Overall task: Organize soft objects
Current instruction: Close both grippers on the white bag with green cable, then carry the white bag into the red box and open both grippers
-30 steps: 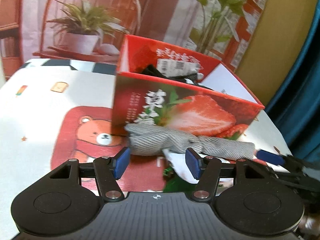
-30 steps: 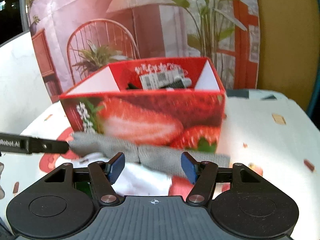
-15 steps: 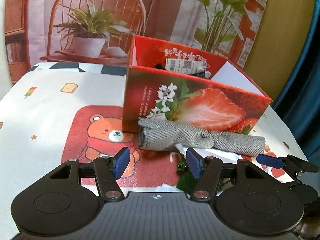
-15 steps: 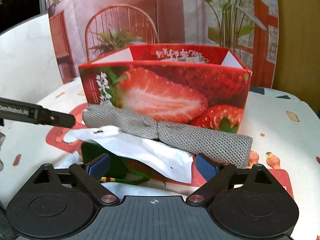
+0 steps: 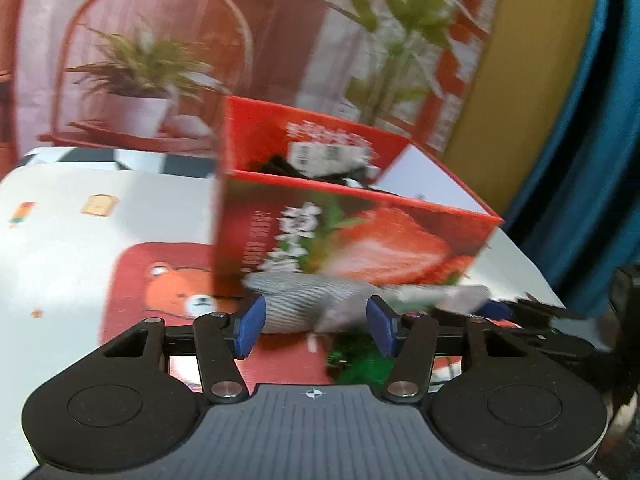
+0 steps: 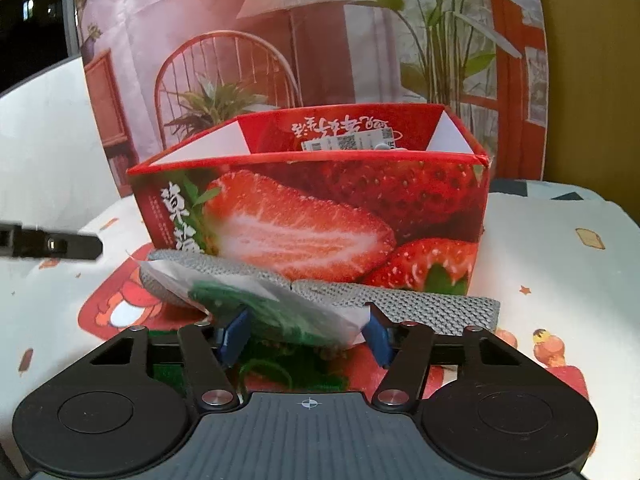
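Grey knitted cloth, rolled into a long bundle (image 6: 420, 308), is lying on the printed surface (image 6: 560, 240) right against the foot of the red strawberry box (image 6: 320, 216), its long axis running from 9 to 3 o'clock across both wrist views.

Seen from the right wrist, a white-and-green plastic packet (image 6: 272, 304) is sitting in front of the roll, at 12 o'clock from the right gripper (image 6: 306, 334). Its jaws have just been closing and are standing about half open, with the packet between them. The blue fingers (image 6: 236, 334) are flanking the packet's lower edge, perhaps grazing it, but a firm pinch is not showing.

Seen from the left wrist, which is blurred, the left gripper (image 5: 316, 326) is likewise about half open and has just been narrowing. The roll's fat end (image 5: 296, 304) is lying between its fingers (image 5: 250, 326) at 12 o'clock, with no clear contact on the right-hand pad.

Judging from this layout, the coming move turns on the roll lying crosswise to both grippers: each hand is lined up on its own end, the left nearer the thick end, the right nearer the packet. The box, with dark items and a labelled pack already inside (image 5: 328, 160), is standing just behind at 12 o'clock, so the lift should be short.
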The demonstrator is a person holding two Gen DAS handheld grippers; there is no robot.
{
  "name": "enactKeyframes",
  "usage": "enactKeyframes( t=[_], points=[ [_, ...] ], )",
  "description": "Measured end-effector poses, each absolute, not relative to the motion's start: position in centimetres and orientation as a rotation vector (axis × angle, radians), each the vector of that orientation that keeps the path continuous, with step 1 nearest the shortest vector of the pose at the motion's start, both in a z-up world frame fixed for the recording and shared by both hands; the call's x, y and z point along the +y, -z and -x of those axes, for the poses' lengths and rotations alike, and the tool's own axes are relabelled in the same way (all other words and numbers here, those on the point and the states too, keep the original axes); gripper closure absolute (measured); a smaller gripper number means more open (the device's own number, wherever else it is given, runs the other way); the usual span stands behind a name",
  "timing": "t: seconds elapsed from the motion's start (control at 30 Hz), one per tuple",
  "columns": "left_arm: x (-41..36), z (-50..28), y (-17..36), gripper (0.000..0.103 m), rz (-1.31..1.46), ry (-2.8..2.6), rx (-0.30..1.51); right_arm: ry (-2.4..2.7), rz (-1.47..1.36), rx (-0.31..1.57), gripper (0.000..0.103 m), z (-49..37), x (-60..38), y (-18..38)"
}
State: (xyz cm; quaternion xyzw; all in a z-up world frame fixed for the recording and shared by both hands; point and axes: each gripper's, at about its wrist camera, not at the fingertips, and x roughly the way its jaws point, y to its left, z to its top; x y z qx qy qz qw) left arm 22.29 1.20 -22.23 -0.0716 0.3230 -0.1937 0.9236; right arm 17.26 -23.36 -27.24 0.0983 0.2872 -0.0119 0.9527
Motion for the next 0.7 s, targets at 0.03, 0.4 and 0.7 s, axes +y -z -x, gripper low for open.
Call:
enactKeyframes(
  t=[0.03,0.4,0.7],
  points=[
    [0.6,-22.5,22.3,0.044,0.131,0.419,0.663,0.024,-0.202,0.58,0.049,-17.3,-23.4,27.2],
    [-2.2,-26.0,23.8,0.044,0.049,0.534,0.68,0.04,-0.267,0.567,0.058,-17.9,-24.8,27.6],
    [-2.7,-27.2,25.4,0.047,0.065,0.578,0.729,0.034,-0.264,0.571,0.058,-18.0,-24.8,28.0]
  ],
)
